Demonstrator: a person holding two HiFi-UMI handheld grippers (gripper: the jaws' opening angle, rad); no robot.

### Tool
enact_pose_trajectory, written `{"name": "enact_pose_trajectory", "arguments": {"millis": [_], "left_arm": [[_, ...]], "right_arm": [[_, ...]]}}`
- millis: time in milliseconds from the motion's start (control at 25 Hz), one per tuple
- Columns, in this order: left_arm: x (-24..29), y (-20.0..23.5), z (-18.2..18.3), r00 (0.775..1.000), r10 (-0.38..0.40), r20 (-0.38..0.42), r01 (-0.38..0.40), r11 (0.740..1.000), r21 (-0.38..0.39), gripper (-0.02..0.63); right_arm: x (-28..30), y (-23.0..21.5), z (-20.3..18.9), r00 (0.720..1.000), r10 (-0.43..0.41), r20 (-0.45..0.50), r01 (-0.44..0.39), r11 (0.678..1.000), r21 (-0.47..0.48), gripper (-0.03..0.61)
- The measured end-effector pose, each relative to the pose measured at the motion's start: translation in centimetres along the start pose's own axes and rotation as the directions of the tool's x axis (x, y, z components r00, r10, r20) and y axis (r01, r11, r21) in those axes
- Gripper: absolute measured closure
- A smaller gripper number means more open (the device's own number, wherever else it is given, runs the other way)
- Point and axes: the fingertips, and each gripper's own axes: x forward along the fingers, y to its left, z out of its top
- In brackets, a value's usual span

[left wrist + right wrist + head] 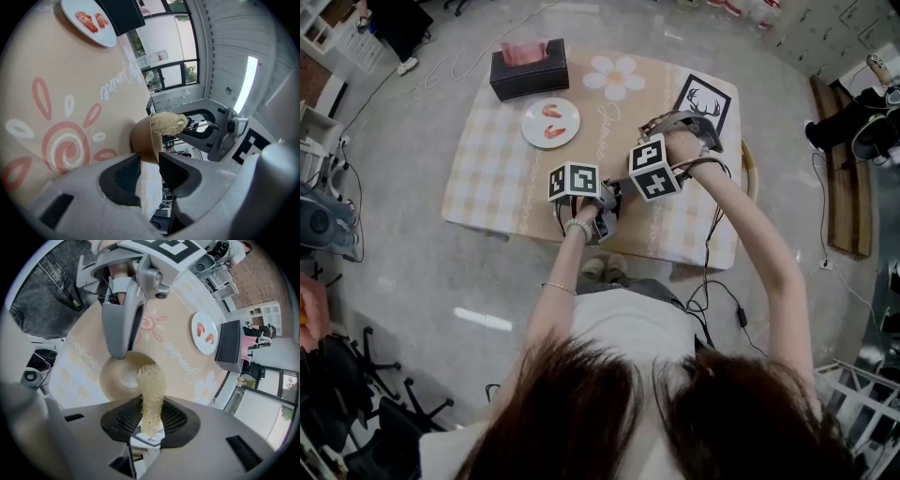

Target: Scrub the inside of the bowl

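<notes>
1. The desk carries a checked cloth. At its far edge stands a dark tissue box, with a white plate of what look like prawns just beside it. Both lie well apart from the work.

2. The bowl stands on the cloth toward the desk's near edge. In the head view my hands and tools cover it.

3. My left tool is clenched on the bowl's rim, one jaw on each side of the wall. The exact pad contact is partly hidden, but the grip appears firm. I judge its purpose to be steadying the bowl so that it neither slides nor spins under scrubbing.

4. My right tool is grasping a pale loofah scrubber, pinched at its lower end between the pads. The free end sticks out over the bowl's hollow. The tool points steeply down, which suits reaching the floor of the bowl.

5. Whether the scrubber touches the inner surface I cannot confirm. Scrubbing is, in my judgement, under way or about to begin.
</notes>
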Motion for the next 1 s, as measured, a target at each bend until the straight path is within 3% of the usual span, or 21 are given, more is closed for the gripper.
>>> {"name": "enact_pose_trajectory", "arguments": {"millis": [1000], "left_arm": [[-0.1,0.2,0.7,1.0,-0.003,0.031,0.003,1.0,-0.019,0.487]], "right_arm": [[1.2,1.5,-2.5,0.996,0.038,-0.084,-0.043,0.997,-0.061,0.483]]}}
